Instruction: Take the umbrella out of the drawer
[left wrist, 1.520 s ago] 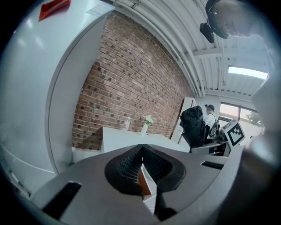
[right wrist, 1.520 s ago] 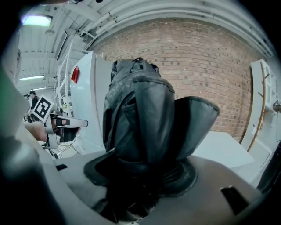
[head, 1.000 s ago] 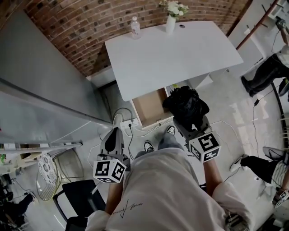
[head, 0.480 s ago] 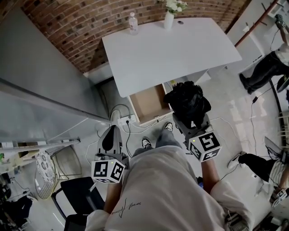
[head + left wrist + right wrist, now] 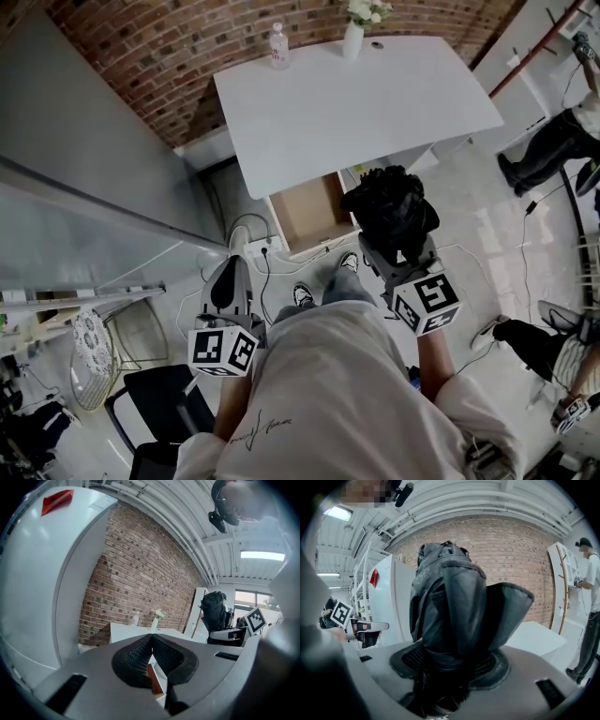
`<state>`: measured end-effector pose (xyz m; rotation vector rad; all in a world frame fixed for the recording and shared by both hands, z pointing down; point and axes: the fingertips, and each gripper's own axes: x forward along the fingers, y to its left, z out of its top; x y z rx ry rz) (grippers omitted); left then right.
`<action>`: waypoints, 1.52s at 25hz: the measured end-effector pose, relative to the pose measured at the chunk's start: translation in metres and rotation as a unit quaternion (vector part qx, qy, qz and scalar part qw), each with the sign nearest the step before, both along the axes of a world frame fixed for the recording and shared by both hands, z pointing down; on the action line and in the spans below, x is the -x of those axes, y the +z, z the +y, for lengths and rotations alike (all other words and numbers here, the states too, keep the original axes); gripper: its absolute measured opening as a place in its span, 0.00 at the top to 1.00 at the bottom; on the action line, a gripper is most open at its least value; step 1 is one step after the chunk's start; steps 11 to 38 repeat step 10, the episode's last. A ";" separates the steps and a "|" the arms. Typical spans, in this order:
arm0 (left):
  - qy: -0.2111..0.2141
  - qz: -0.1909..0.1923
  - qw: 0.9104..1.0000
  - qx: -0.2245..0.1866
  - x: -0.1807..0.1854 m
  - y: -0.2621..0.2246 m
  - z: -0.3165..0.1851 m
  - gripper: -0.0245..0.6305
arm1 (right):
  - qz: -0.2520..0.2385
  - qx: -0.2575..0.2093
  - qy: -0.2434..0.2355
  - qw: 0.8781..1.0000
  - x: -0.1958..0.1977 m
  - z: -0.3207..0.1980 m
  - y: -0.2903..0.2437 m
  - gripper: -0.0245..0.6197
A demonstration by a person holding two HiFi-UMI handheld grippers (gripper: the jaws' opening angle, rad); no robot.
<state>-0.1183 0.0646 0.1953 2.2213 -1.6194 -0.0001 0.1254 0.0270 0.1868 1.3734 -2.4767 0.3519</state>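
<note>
Fingers (image 5: 499, 666) of the right gripper (image 5: 451, 665) are clamped on the folded black umbrella (image 5: 450, 606) — its long axis is carried along them, and its free end is directed toward the near edge of the desk (image 5: 356, 103). The umbrella is held in the air just beside the open drawer (image 5: 305, 214). The left gripper (image 5: 151, 641) is seen pressed together — nothing between. Script on the shirt (image 5: 328, 394) cannot be read.

A bottle (image 5: 278, 47) and a vase of flowers (image 5: 353, 39) stand on the white table (image 5: 375, 103) near the brick wall (image 5: 169, 75).
</note>
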 end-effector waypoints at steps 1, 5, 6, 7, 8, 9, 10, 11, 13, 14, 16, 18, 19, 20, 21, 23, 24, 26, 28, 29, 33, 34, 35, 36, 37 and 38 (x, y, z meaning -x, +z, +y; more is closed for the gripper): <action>0.000 -0.001 1.000 0.000 0.000 0.000 0.000 0.94 | -0.001 0.001 0.001 1.000 0.000 0.000 0.000 0.55; 0.002 -0.001 1.000 0.002 0.001 -0.001 0.000 0.94 | -0.001 0.004 0.003 1.000 0.000 0.001 0.000 0.55; 0.001 -0.001 1.000 0.003 0.001 0.000 0.000 0.94 | -0.001 0.005 0.003 1.000 0.000 0.001 0.000 0.55; 0.000 -0.002 1.000 0.003 0.002 0.000 -0.001 0.94 | -0.001 0.005 0.003 1.000 0.001 0.001 0.000 0.55; -0.001 -0.003 1.000 0.004 0.002 0.000 -0.001 0.94 | -0.001 0.005 0.003 1.000 0.001 0.001 0.000 0.55; -0.002 -0.004 1.000 0.004 0.001 0.000 -0.002 0.94 | -0.001 0.004 0.002 1.000 0.001 0.001 0.000 0.55; -0.002 -0.005 1.000 0.004 0.001 0.000 -0.003 0.94 | -0.001 0.004 0.002 1.000 0.002 0.000 0.000 0.55; -0.002 -0.005 1.000 0.004 0.001 0.000 -0.003 0.94 | -0.001 0.004 0.002 1.000 0.002 0.000 0.000 0.55; -0.002 -0.005 1.000 0.004 0.001 0.000 -0.003 0.94 | -0.001 0.004 0.002 1.000 0.002 0.000 0.000 0.55; -0.002 -0.005 1.000 0.004 0.001 0.000 -0.003 0.94 | -0.001 0.004 0.002 1.000 0.002 0.000 0.000 0.55; -0.002 -0.005 1.000 0.004 0.001 0.000 -0.003 0.94 | -0.001 0.004 0.002 1.000 0.002 0.000 0.000 0.55; -0.002 -0.005 1.000 0.004 0.001 0.000 -0.003 0.94 | -0.001 0.004 0.002 1.000 0.002 0.000 0.000 0.55; -0.002 -0.005 1.000 0.004 0.001 0.000 -0.003 0.94 | -0.001 0.004 0.002 1.000 0.002 0.000 0.000 0.55; -0.002 -0.005 1.000 0.004 0.001 0.000 -0.003 0.94 | -0.001 0.004 0.002 1.000 0.002 0.000 0.000 0.55; -0.002 -0.005 1.000 0.004 0.001 0.000 -0.003 0.94 | -0.001 0.004 0.002 1.000 0.002 0.000 0.000 0.55; -0.002 -0.005 1.000 0.004 0.001 0.000 -0.003 0.94 | -0.001 0.004 0.002 1.000 0.002 0.000 0.000 0.55; -0.002 -0.005 1.000 0.004 0.001 0.000 -0.003 0.94 | -0.001 0.004 0.002 1.000 0.002 0.000 0.000 0.55; -0.002 -0.005 1.000 0.004 0.001 0.000 -0.003 0.94 | -0.001 0.004 0.002 1.000 0.002 0.000 0.000 0.55; -0.002 -0.005 1.000 0.004 0.001 0.000 -0.003 0.94 | -0.001 0.004 0.002 1.000 0.002 0.000 0.000 0.55; -0.002 -0.005 1.000 0.004 0.001 0.000 -0.003 0.94 | -0.001 0.004 0.002 1.000 0.002 0.000 0.000 0.55; -0.002 -0.005 1.000 0.004 0.001 0.000 -0.003 0.94 | -0.001 0.004 0.002 1.000 0.002 0.000 0.000 0.55; -0.002 -0.005 1.000 0.004 0.001 0.000 -0.003 0.94 | -0.001 0.004 0.002 1.000 0.002 0.000 0.000 0.55; -0.002 -0.005 1.000 0.004 0.001 0.000 -0.003 0.94 | -0.001 0.004 0.002 1.000 0.002 0.000 0.000 0.55; -0.002 -0.005 1.000 0.004 0.001 0.000 -0.003 0.94 | -0.001 0.004 0.002 1.000 0.002 0.000 0.000 0.55; -0.002 -0.005 1.000 0.004 0.001 0.000 -0.003 0.94 | -0.001 0.004 0.002 1.000 0.002 0.000 0.000 0.55; -0.002 -0.005 1.000 0.004 0.001 0.000 -0.003 0.94 | -0.001 0.004 0.002 1.000 0.002 0.000 0.000 0.55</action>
